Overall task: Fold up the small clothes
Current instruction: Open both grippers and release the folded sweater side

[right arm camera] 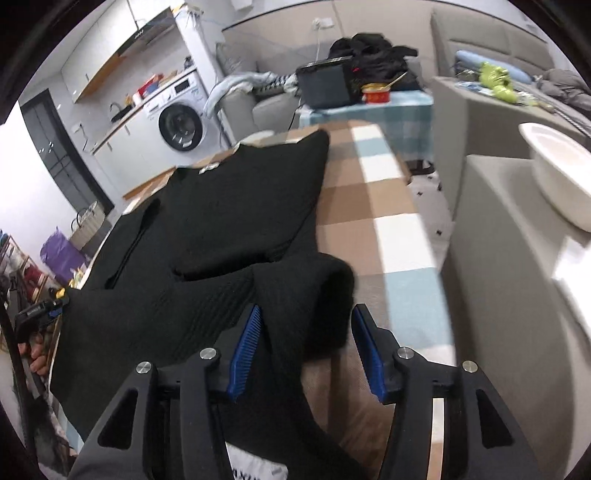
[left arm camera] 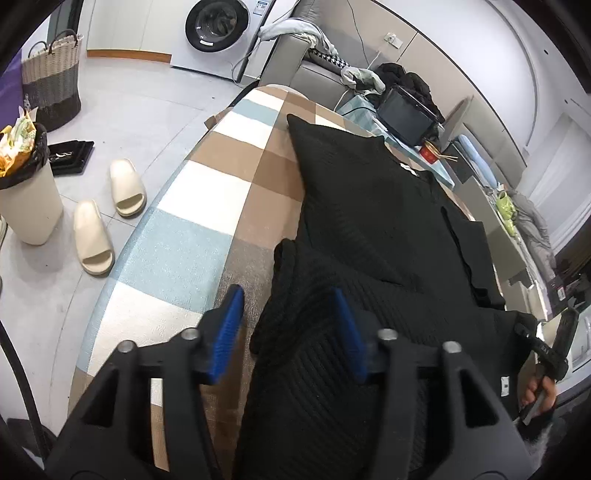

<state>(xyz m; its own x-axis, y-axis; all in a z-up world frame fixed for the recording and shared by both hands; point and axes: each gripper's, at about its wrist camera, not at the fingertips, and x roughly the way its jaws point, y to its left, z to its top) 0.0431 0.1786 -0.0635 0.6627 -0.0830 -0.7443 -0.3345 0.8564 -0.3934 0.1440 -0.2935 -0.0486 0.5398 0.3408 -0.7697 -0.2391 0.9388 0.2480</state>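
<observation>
One bin [left arm camera: 26,206] brims with wrappers [left arm camera: 16,142]; woven basket's [left arm camera: 51,79] contents stay hidden.

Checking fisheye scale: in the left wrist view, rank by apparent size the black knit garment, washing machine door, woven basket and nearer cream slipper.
1. Black knit garment, by far largest.
2. Woven two-tone laundry basket.
3. Round black washing machine door and nearer cream foam slipper look alike; differing distance leaves that unsure.
</observation>
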